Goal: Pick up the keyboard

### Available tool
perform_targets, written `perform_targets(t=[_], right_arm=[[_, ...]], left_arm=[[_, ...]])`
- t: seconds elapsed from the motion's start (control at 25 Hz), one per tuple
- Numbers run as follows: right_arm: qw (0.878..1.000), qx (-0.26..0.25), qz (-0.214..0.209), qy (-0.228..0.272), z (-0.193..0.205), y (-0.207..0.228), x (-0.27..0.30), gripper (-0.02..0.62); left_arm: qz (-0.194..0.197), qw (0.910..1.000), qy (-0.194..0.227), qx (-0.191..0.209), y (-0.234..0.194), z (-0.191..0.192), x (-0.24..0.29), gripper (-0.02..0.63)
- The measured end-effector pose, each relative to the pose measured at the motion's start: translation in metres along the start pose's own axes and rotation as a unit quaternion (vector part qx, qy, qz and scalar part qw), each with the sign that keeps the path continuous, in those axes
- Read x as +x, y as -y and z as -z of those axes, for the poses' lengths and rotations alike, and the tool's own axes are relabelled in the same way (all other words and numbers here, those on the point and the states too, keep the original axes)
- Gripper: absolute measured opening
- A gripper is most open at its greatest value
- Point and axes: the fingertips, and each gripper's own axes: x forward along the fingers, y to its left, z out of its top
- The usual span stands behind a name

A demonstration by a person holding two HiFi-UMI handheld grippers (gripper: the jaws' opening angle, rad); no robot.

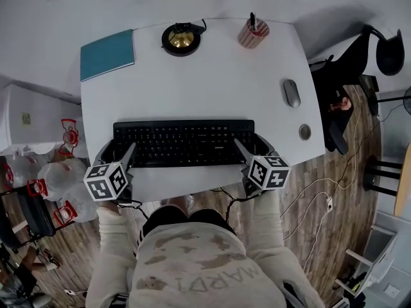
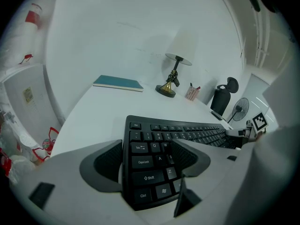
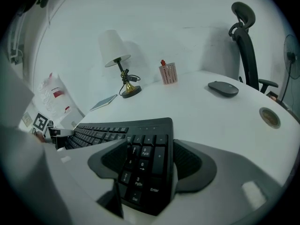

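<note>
A black keyboard (image 1: pixel 183 141) lies flat on the white desk (image 1: pixel 212 82), near its front edge. My left gripper (image 1: pixel 117 153) is open at the keyboard's left end: one jaw stands outside the left edge and the other over the letter keys (image 2: pixel 154 146). At the right end my right gripper (image 1: pixel 255 147) is open in the same way, with one jaw beside the right edge and the other above the number pad (image 3: pixel 140 158). In both gripper views the keyboard's front corner sits deep between the jaws.
Along the desk's back stand a teal book (image 1: pixel 106 54), a brass lamp base (image 1: pixel 181 39) and a red pen cup (image 1: pixel 253 33). A grey mouse (image 1: pixel 291 92) and a round cable grommet (image 1: pixel 304 131) lie to the right. A black office chair (image 1: pixel 359 56) stands beyond.
</note>
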Motion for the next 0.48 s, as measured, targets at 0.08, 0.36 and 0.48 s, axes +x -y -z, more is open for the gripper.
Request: perform_targets(t=[0.08, 0.36, 0.48], right_arm=[[1.000, 0.002, -0.001, -0.001, 0.001, -0.001, -0.001, 0.319], [0.999, -0.008, 0.003, 0.032, -0.012, -0.008, -0.011, 0.316], [0.999, -0.012, 0.007, 0.050, -0.020, -0.013, -0.020, 0.318]], left_arm=[[-0.001, 1.0000, -0.006, -0.001, -0.001, 0.002, -0.001, 0.334], [0.000, 0.9998, 0.020, 0.006, 0.003, -0.010, -0.013, 0.333], [0.001, 0.9991, 0.040, 0.013, 0.006, -0.019, -0.023, 0.333]])
